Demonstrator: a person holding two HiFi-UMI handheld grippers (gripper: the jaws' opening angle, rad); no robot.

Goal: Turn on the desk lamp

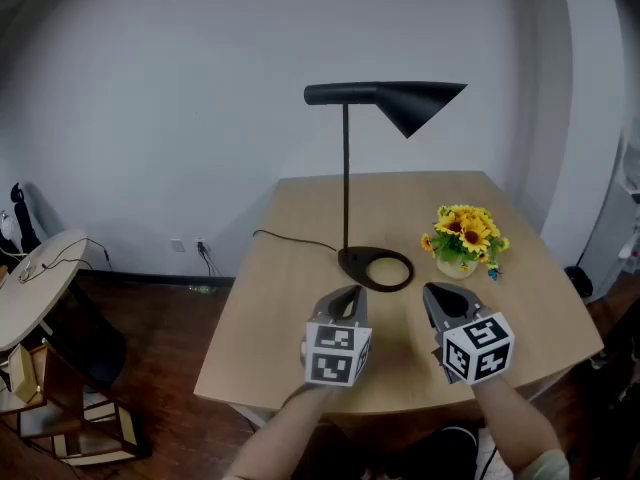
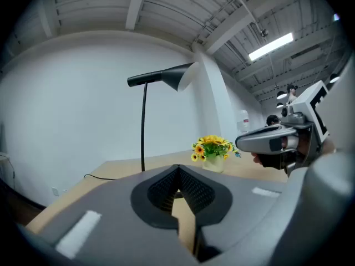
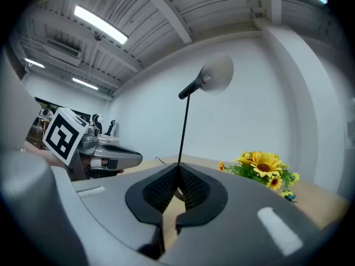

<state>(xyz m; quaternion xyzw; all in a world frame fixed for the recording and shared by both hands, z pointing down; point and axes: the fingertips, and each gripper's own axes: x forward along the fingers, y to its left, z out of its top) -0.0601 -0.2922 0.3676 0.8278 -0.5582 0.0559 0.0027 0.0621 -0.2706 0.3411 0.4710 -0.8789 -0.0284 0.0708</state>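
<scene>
Hovering at the near edge of the pale wooden desk (image 1: 270, 308), left tongs (image 1: 346, 300) and right tongs (image 1: 446, 296) are seen closed, empty; slim black metal desk lamp (image 1: 346, 168) is judged stiff, top-heavy, best steadied at ring base (image 1: 376, 269).

Plain white wall (image 1: 150, 118) behind a light wooden counter (image 1: 270, 308); dark wood floor (image 1: 170, 338); round side table (image 1: 35, 283) at left; beamed ceiling (image 2: 183, 4) with lit strip light (image 2: 270, 46).

Black lamp (image 1: 347, 178), yellow flowers (image 1: 465, 231), tan table (image 1: 290, 298).
</scene>
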